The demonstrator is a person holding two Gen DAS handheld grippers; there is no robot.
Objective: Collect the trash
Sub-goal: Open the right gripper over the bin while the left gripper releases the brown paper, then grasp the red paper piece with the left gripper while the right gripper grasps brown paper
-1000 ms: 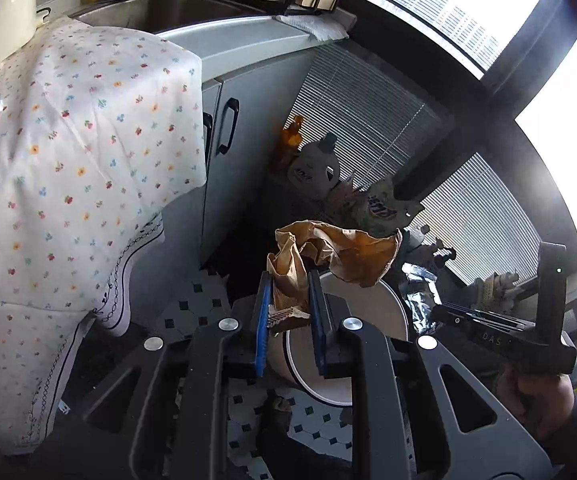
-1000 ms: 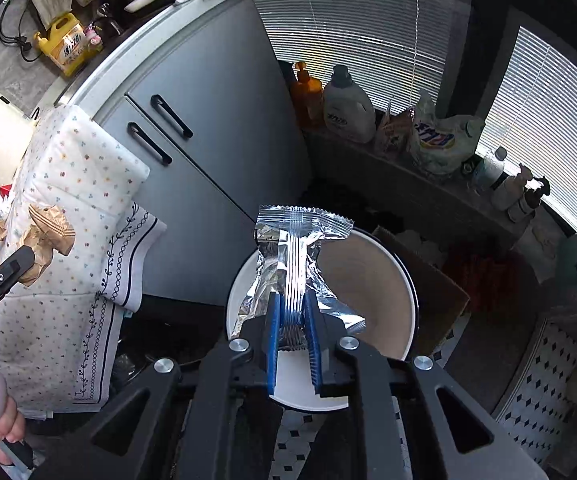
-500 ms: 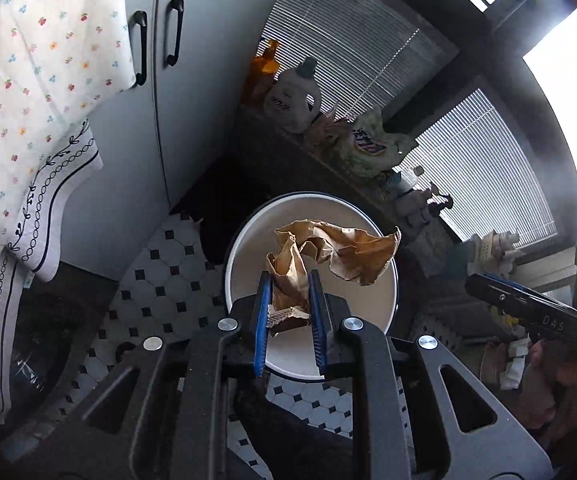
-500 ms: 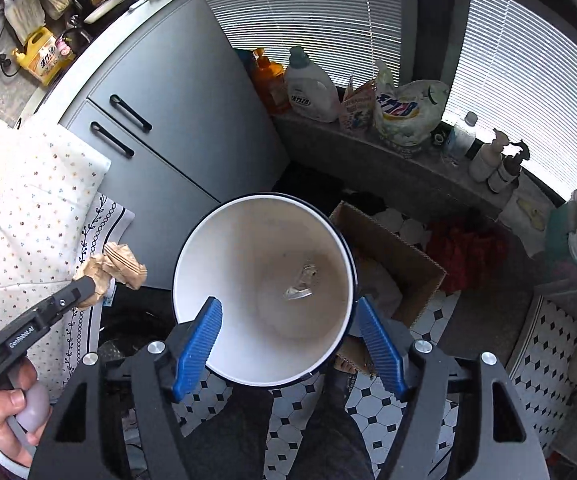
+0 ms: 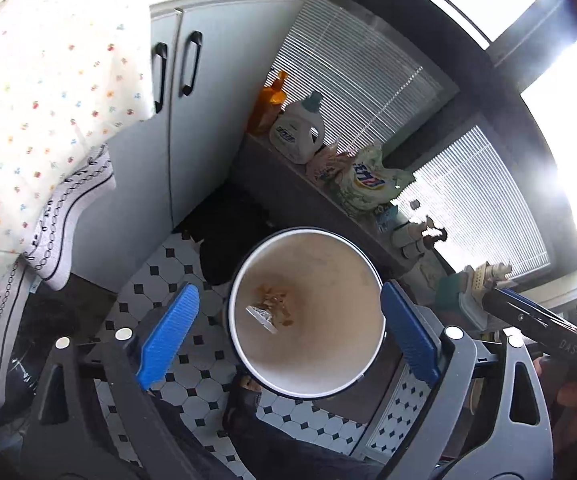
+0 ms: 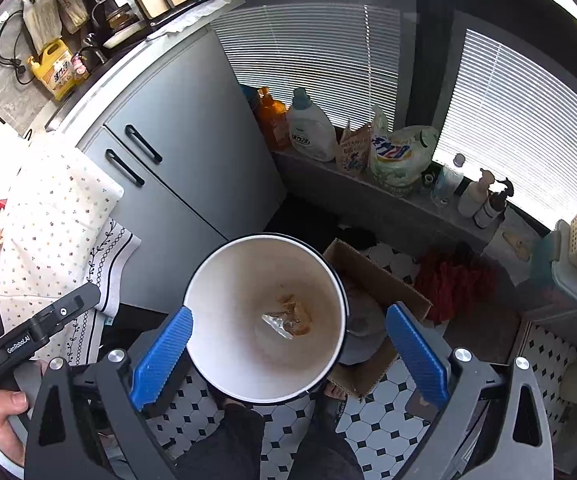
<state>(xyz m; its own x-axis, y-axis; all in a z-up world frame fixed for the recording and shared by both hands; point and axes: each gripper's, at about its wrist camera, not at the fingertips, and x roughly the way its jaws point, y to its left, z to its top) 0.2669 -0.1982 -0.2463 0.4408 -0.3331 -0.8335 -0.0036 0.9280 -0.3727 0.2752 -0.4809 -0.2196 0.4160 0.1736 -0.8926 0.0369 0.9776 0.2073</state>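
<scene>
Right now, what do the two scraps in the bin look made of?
In the bin: the silver wrapper looks like metallised foil film, shiny and creased. The brown scrap looks like crumpled paper, matte and wrinkled. Both are small in view, so this is tentative.

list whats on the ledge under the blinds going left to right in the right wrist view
orange bottle → white detergent jug → small printed carton → green and white refill pouch → clear bottle → white pump bottle → dark pump bottle

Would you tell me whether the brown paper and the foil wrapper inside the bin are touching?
Touching. The left wrist view shows the crumpled brown paper overlapping the foil wrapper at the bottom of the white bin, with no gap.
</scene>
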